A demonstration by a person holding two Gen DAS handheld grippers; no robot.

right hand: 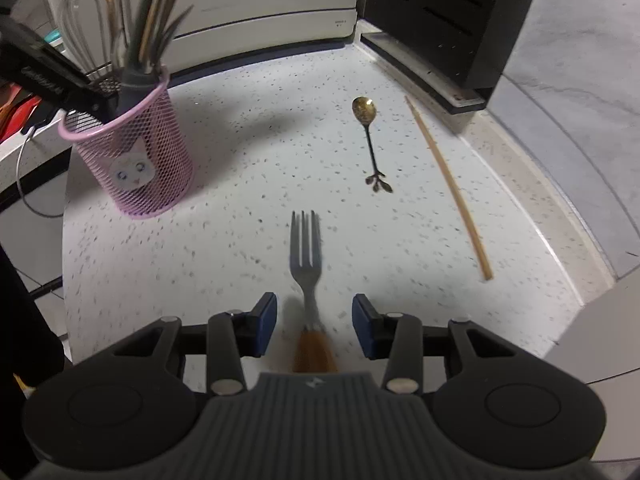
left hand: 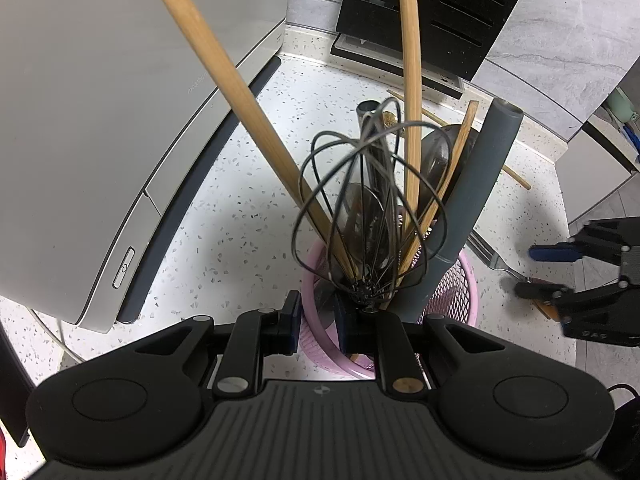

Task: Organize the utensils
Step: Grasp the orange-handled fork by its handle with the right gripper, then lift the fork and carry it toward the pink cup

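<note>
On the white speckled counter (right hand: 240,152): pale appliance (left hand: 100,120) at the rear left, black slotted stand (left hand: 432,12) at the rear right, grey stone-look wall (left hand: 560,20) behind both. Near the counter's left edge, upright: pink mesh holder (right hand: 136,168), cat-face sticker on its wall, crowded with a wire whisk (left hand: 360,208), two long wooden handles (left hand: 224,80), a grey silicone handle (left hand: 480,184) and darker utensils too tangled to tell apart. Clamped on that holder's rim: left gripper (left hand: 318,320), one blue pad outside the mesh, the other inside, wall pinched between. Loose on the bare counter to the holder's right: small gold-bowled spoon (right hand: 370,136) with a dark stem, bowl toward the stand; single wooden chopstick (right hand: 448,184) just beyond the spoon, along the counter's right edge; fork (right hand: 306,252) with a wooden handle, tines pointing away, closest to the right gripper (right hand: 314,328). Right gripper released, jaws spread, poised over the fork's neck, one blue pad on either side and clear of the metal, pressing on nothing. Fork blurred, lying flat, handle running back beneath the gripper body, well apart from the holder, with bare counter between.
</note>
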